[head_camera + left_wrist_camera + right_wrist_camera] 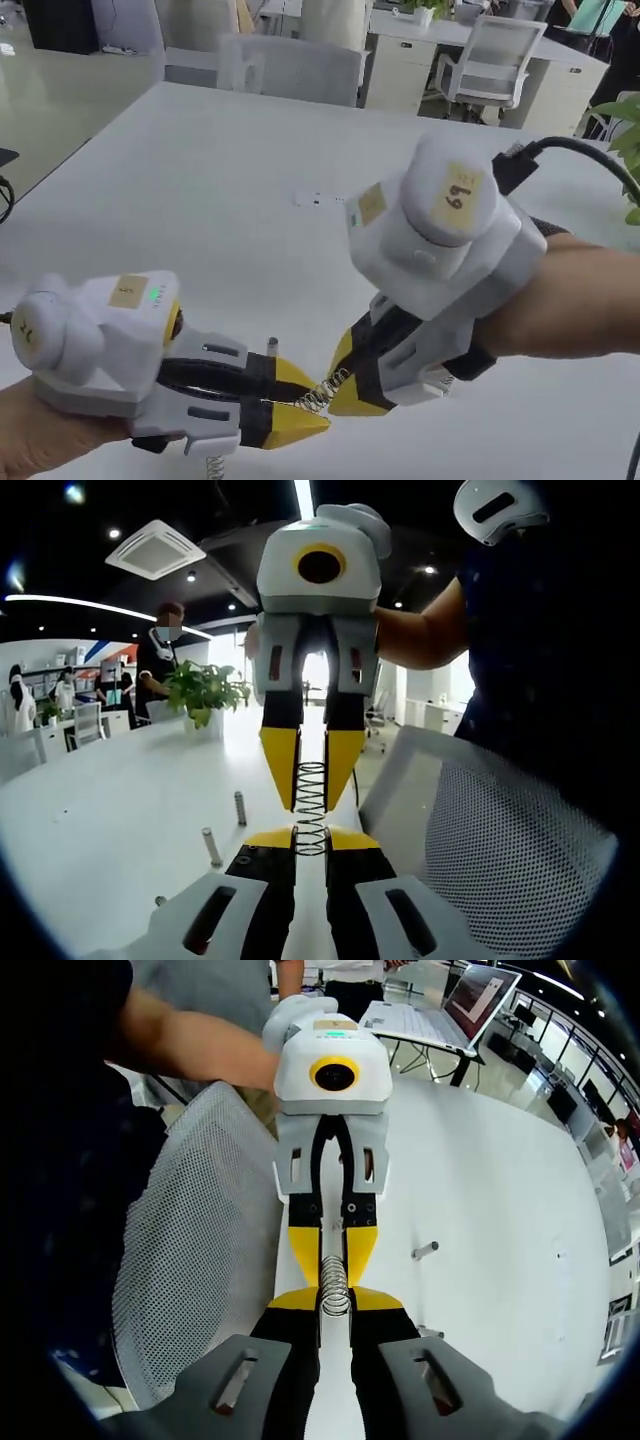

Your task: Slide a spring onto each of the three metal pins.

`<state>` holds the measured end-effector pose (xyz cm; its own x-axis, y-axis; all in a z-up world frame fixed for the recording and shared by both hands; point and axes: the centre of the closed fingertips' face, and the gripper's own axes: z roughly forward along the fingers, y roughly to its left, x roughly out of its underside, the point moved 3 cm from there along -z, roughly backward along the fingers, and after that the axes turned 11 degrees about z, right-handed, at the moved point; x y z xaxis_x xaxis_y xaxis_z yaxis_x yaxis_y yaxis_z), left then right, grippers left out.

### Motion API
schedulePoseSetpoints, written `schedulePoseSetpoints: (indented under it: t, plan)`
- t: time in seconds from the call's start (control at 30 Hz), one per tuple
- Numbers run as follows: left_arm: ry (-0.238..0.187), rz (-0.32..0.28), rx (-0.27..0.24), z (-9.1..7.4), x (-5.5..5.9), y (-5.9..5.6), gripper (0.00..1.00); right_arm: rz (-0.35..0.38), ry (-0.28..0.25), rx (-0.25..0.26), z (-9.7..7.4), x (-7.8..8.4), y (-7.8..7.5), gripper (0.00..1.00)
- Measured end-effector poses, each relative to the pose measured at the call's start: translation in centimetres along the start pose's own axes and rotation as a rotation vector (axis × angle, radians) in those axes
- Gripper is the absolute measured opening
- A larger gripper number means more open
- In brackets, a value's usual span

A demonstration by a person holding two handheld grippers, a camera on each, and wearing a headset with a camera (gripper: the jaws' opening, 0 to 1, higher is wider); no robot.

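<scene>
One short metal spring (pixel 322 391) hangs in the air between my two grippers, which meet tip to tip over the white table (pixel 200 200). My left gripper (pixel 312 405) is shut on one end of the spring (pixel 312 808). On the other end the right gripper (pixel 340 385) is shut. In the left gripper view the right gripper (pixel 312 788) faces me from above my own left gripper (pixel 312 838). Two upright metal pins (pixel 240 807) (pixel 211 846) stand on the table to the left. One pin (pixel 272 346) rises just behind the left gripper. Another spring (pixel 214 467) shows below it.
A small white label (pixel 318 199) lies mid-table. Grey office chairs (pixel 290 68) stand at the far edge, and a mesh chair back (pixel 500 850) is close on the near side. A potted plant (pixel 205 690) and a standing person (pixel 160 660) are beyond the table.
</scene>
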<state>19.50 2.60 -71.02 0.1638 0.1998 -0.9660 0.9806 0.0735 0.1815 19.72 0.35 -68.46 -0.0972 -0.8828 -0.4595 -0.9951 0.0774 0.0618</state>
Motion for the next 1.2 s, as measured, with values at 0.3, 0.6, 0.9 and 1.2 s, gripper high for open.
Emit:
schedulePoseSetpoints:
  t: [0.3,0.6,0.9,1.2]
  plan:
    - [-0.002,0.007,0.008,0.2,-0.1,0.2,0.03,-0.035,0.034,0.0,-0.1,-0.7,0.2,0.07]
    - [-0.009,0.007,0.016,0.4,0.1,0.3,0.03,-0.046,0.059,0.002,-0.1,-1.0,0.1,0.07]
    - [-0.008,0.008,0.008,0.3,0.3,0.5,0.03,-0.053,0.068,0.005,0.1,-1.0,0.0,0.07]
    - [0.002,0.005,0.008,0.5,0.3,0.6,0.07,-0.061,0.084,0.011,0.2,-0.8,-0.4,0.07]
